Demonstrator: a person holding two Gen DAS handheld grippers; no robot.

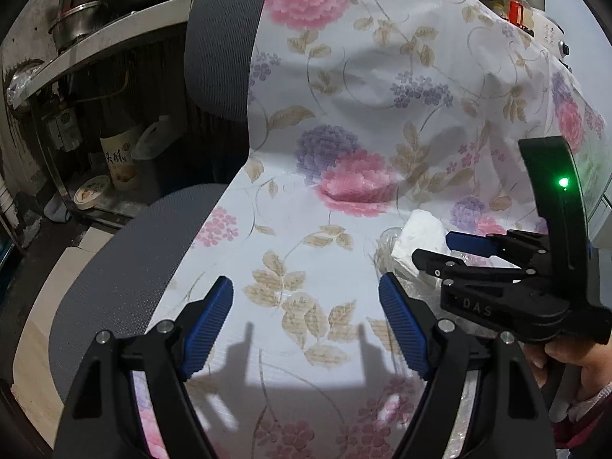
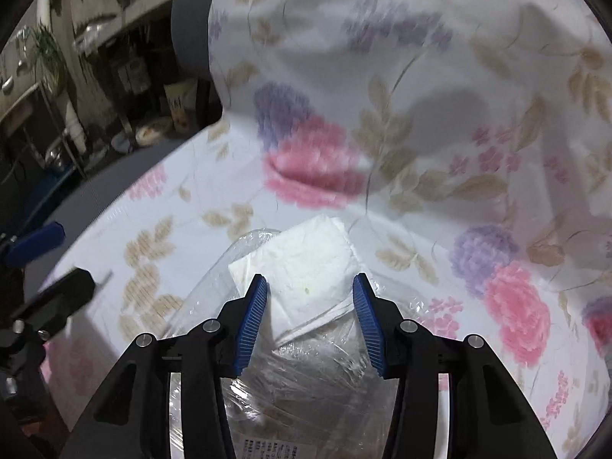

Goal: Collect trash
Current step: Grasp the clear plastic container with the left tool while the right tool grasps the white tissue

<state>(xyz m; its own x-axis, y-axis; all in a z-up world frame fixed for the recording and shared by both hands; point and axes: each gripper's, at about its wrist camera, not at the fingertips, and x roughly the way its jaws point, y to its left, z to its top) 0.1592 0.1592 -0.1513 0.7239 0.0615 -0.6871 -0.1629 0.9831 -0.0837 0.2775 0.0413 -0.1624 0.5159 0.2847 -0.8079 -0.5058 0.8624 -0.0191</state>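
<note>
A folded white paper napkin point(image 2: 306, 264) lies on a clear plastic bag point(image 2: 306, 375) on a chair draped with a floral cloth point(image 2: 382, 134). My right gripper point(image 2: 310, 290) is open, its blue pads on either side of the napkin's near edge, just above it. In the left wrist view the napkin point(image 1: 419, 235) and the bag point(image 1: 386, 252) sit at the right, partly hidden by my right gripper point(image 1: 440, 248). My left gripper point(image 1: 306, 298) is open and empty over the bare cloth point(image 1: 306, 114), left of the trash.
The grey mesh chair seat point(image 1: 126, 267) and backrest point(image 1: 225, 38) show past the cloth's left edge. Beyond them are a metal rack point(image 1: 95, 46) with pots, a bottle point(image 1: 118, 157) and a small bowl point(image 1: 91, 191). A white appliance point(image 1: 554, 38) stands at the far right.
</note>
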